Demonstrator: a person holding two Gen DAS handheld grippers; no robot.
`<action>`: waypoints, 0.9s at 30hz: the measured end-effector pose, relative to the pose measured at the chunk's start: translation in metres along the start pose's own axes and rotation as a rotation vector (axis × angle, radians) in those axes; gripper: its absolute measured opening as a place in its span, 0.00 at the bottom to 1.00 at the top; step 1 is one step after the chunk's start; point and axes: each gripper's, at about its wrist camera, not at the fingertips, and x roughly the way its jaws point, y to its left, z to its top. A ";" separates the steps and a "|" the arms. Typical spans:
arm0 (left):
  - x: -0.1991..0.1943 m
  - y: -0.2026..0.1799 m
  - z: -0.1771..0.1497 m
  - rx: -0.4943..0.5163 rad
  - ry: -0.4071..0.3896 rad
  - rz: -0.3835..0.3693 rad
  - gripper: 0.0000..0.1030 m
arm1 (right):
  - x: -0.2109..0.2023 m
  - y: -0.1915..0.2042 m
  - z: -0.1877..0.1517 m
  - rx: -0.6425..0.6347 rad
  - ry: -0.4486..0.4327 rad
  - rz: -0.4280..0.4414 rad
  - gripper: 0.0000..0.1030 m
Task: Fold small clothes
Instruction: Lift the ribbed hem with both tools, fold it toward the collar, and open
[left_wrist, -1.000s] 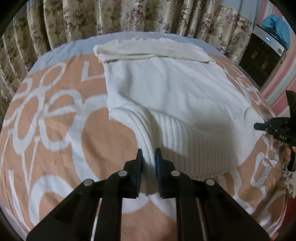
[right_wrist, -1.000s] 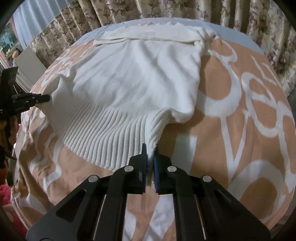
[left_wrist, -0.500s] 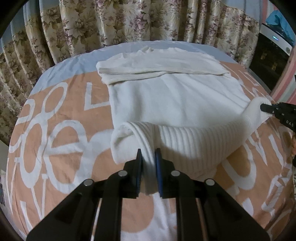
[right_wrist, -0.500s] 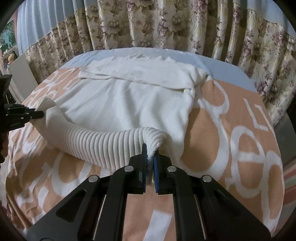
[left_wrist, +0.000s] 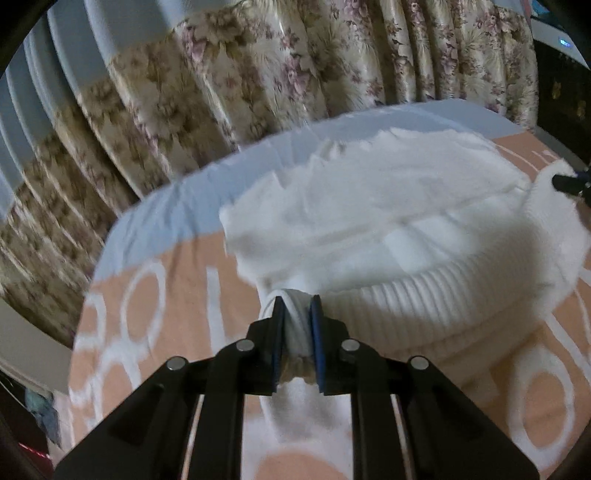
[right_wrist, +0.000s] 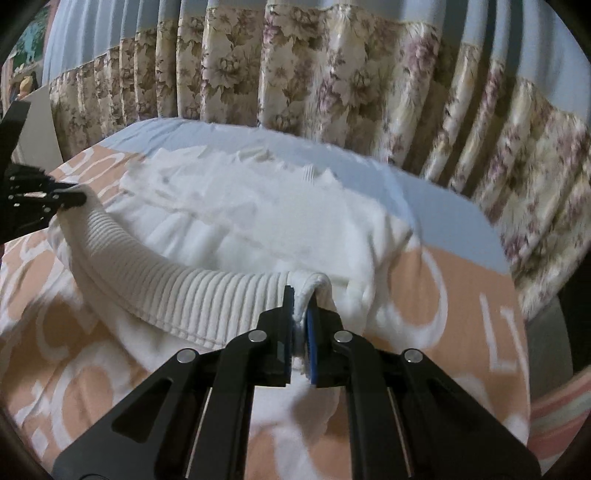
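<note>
A white knit sweater (left_wrist: 369, 206) lies on a bed with an orange and white patterned cover (left_wrist: 177, 295). My left gripper (left_wrist: 297, 314) is shut on the left corner of its ribbed hem. My right gripper (right_wrist: 301, 306) is shut on the right hem corner. The ribbed hem (right_wrist: 177, 291) is lifted and stretched between them, curling over the sweater's body (right_wrist: 258, 214). The right gripper's tip shows at the right edge of the left wrist view (left_wrist: 569, 182). The left gripper shows at the left edge of the right wrist view (right_wrist: 70, 199).
Floral curtains (right_wrist: 332, 74) hang close behind the bed. A pale blue sheet (left_wrist: 177, 206) covers the far end of the bed. A dark appliance (left_wrist: 557, 74) stands at the far right in the left wrist view.
Both grippers have lifted the hem and carried it forward over the sweater toward the far end. The hem now stands higher and nearer the folded sleeves.
</note>
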 end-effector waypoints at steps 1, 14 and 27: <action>0.006 0.001 0.009 0.007 -0.015 0.017 0.14 | 0.004 -0.002 0.006 -0.013 -0.011 -0.013 0.06; 0.090 0.054 0.091 -0.102 -0.016 -0.083 0.14 | 0.087 -0.062 0.077 0.084 -0.021 -0.023 0.06; 0.132 0.045 0.089 -0.029 0.041 -0.080 0.15 | 0.142 -0.068 0.066 0.086 0.104 -0.006 0.06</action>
